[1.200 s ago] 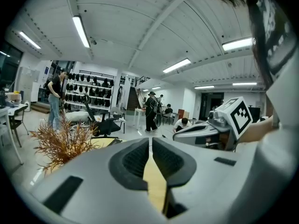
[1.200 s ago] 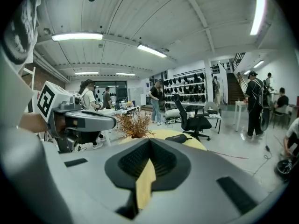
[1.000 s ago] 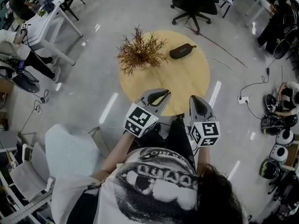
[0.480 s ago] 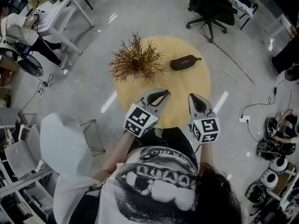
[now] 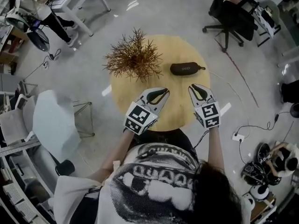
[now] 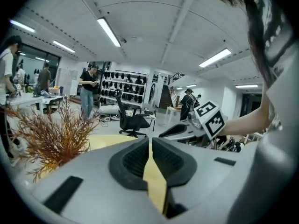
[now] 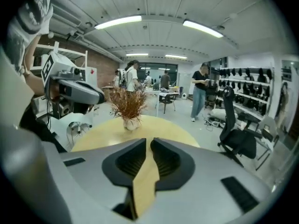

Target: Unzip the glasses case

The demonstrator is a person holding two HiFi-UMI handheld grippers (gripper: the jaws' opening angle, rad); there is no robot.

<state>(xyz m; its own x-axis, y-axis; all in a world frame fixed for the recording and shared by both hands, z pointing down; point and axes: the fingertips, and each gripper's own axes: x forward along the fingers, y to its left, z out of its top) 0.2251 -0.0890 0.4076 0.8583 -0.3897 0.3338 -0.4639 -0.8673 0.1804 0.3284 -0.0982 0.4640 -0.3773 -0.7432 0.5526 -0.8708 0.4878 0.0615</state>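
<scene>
A black zipped glasses case [image 5: 186, 68] lies on the far right part of the round yellow table [image 5: 182, 107]. Both grippers hover over the table's near part, short of the case. My left gripper [image 5: 167, 92] [image 6: 149, 139] has its jaw tips together and holds nothing. My right gripper [image 5: 191, 86] [image 7: 148, 140] is nearest the case; its jaws have just been opening to a narrow gap with nothing between them. The case does not appear in either gripper view.
A dried brown plant [image 5: 133, 59] [image 7: 127, 104] in a small vase stands on the table left of the case. A black office chair [image 5: 231, 13] is beyond the table, a white chair [image 5: 53, 122] at its left. Desks and people stand farther off.
Both grippers have moved forward from the table's near edge to over its surface, closer to the case. The right gripper has rolled and its tip has come nearer the case.
</scene>
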